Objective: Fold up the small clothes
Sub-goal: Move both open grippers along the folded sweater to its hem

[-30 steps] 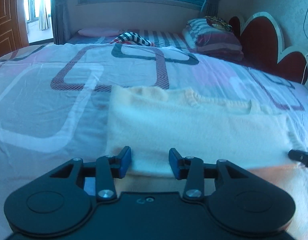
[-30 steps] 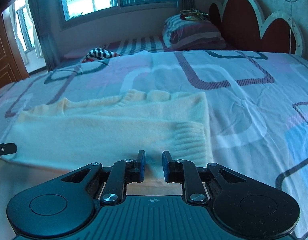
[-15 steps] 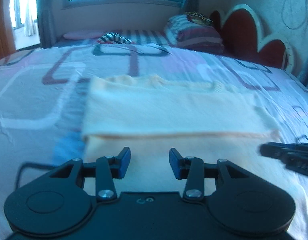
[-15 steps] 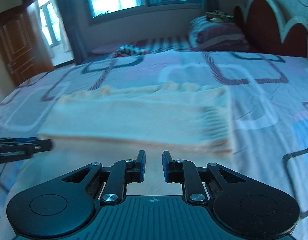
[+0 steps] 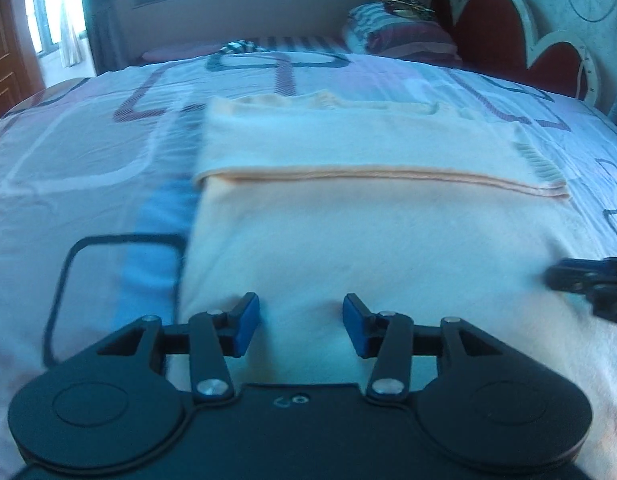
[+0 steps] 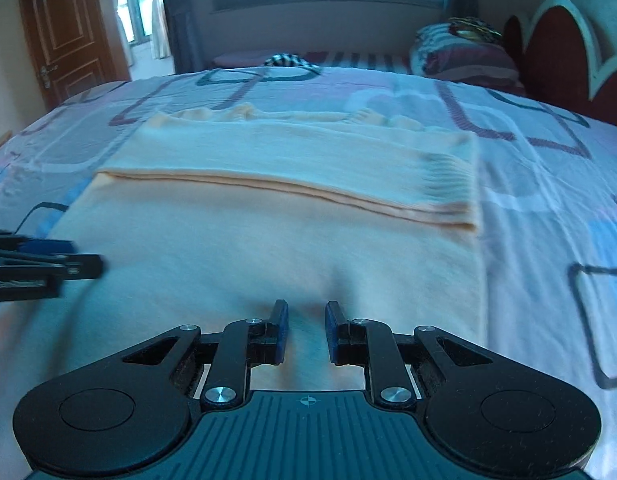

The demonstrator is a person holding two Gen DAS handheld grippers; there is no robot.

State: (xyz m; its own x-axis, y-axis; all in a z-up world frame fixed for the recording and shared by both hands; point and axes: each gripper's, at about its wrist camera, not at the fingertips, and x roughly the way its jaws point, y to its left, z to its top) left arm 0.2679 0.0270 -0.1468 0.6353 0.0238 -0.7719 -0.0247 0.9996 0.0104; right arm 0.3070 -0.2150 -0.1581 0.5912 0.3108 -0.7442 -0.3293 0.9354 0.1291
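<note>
Cream sweater (image 5: 368, 240) lies flat on the patterned bedsheet (image 5: 88, 168), mid-bed, headboard (image 5: 504, 32) and striped pillow (image 5: 400, 32) beyond it. Far half looks done: a sleeve is laid across the chest, ribbed cuff (image 6: 448, 184) ending at the right edge, fold line running side to side. Left gripper (image 5: 300, 322) sits over the near-left part of the body panel, jaws wide apart, nothing between them. Right gripper (image 6: 306, 330) is over the near-right part, jaws parted with a narrower gap, also empty; fabric puckers slightly just ahead of its tips. Each tool shows at the edge of the other's view, so they're side by side along the near hem. My read: mid-fold, lining up to pick the near edge. Next move calls for both going down to the hem, pinching one layer each, lifting together and carrying it toward the fold line. Uneven lift would skew the crease.
</note>
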